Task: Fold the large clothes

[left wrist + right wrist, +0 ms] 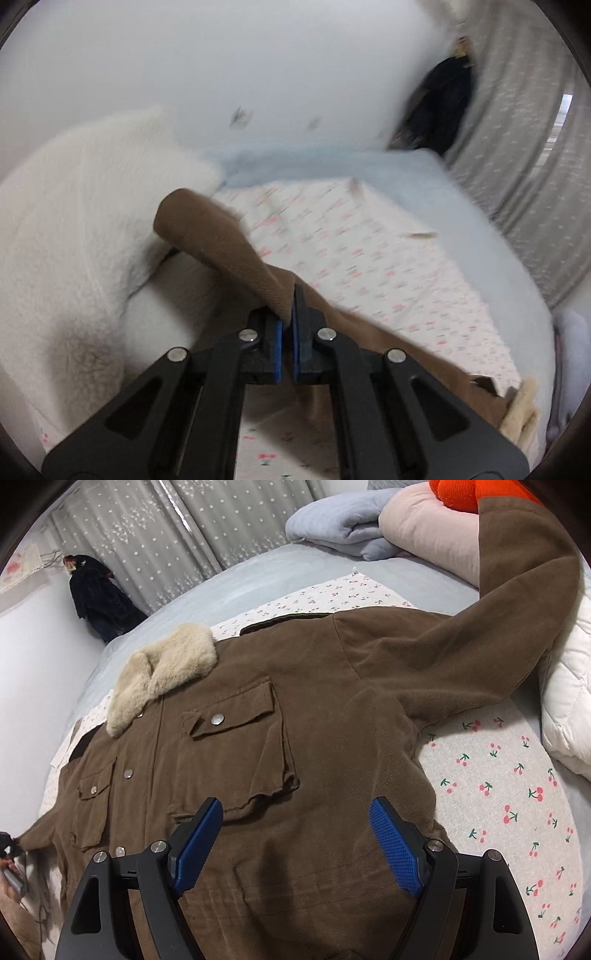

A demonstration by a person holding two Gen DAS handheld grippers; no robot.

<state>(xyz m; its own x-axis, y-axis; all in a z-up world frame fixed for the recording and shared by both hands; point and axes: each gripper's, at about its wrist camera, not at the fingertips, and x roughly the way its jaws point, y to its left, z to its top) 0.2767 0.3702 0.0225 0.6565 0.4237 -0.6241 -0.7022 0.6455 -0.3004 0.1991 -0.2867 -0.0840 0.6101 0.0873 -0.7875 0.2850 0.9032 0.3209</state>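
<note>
The brown jacket (295,716) lies spread, front up, on the cherry-print sheet (509,794), under the right gripper (295,834), whose jaws stand apart. The left gripper (287,314) is clamped on its sleeve (207,232) (beside a white duvet (74,221)).

A brown corduroy jacket (314,709) with a beige fur collar (162,675) lay front-up on a cherry-printed white cloth (509,797) over the grey bed (258,576), the right gripper (299,843) hovering above it, blue-padded jaws spread wide.
</note>
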